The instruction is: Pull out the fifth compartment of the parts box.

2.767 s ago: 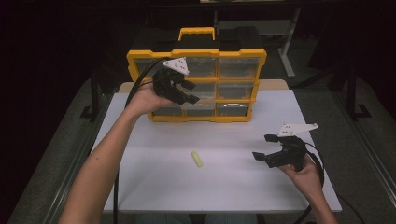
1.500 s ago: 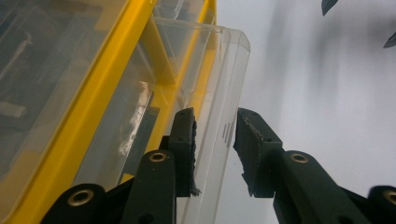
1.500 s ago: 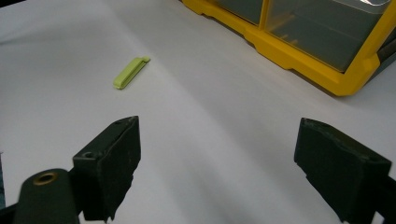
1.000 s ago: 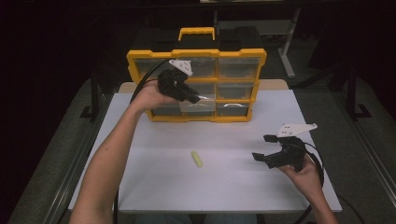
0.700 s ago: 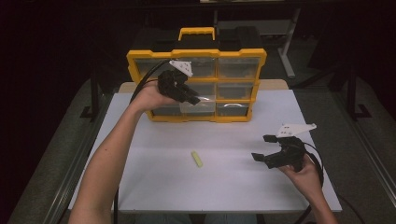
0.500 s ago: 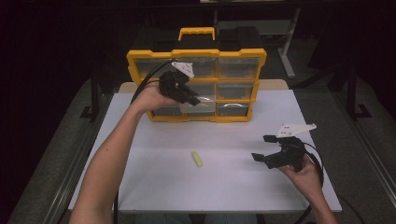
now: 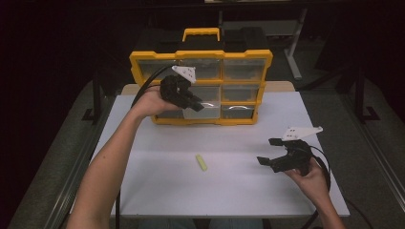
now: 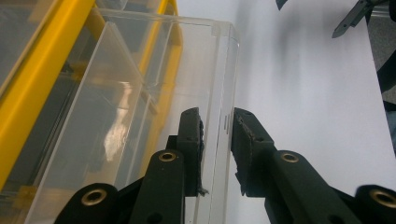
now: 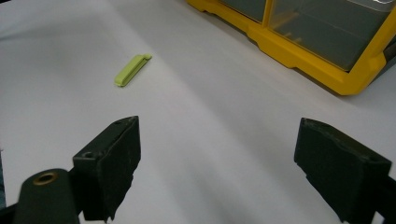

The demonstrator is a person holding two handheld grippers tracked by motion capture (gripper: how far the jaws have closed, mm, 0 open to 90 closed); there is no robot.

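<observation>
Left fingers (image 8: 217,140): closed on the front wall of a clear drawer (image 8: 140,93), pulled partway out of the yellow organizer (image 7: 200,88) at the desk's (image 7: 143,191) far edge; they have just been closing, wall between them. Right fingers (image 9: 233,172): wide apart, holding nothing, hovering by the desk's right edge. Green clip (image 7: 201,162): lying flat mid-desk, well apart from both.

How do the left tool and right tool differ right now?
The left tool has its jaws pinched on the front wall of the clear drawer pulled from the yellow organizer; the right tool stands wide open, holding nothing. The left is raised at the organizer; the right sits low near the table edge. Both are black.
</observation>
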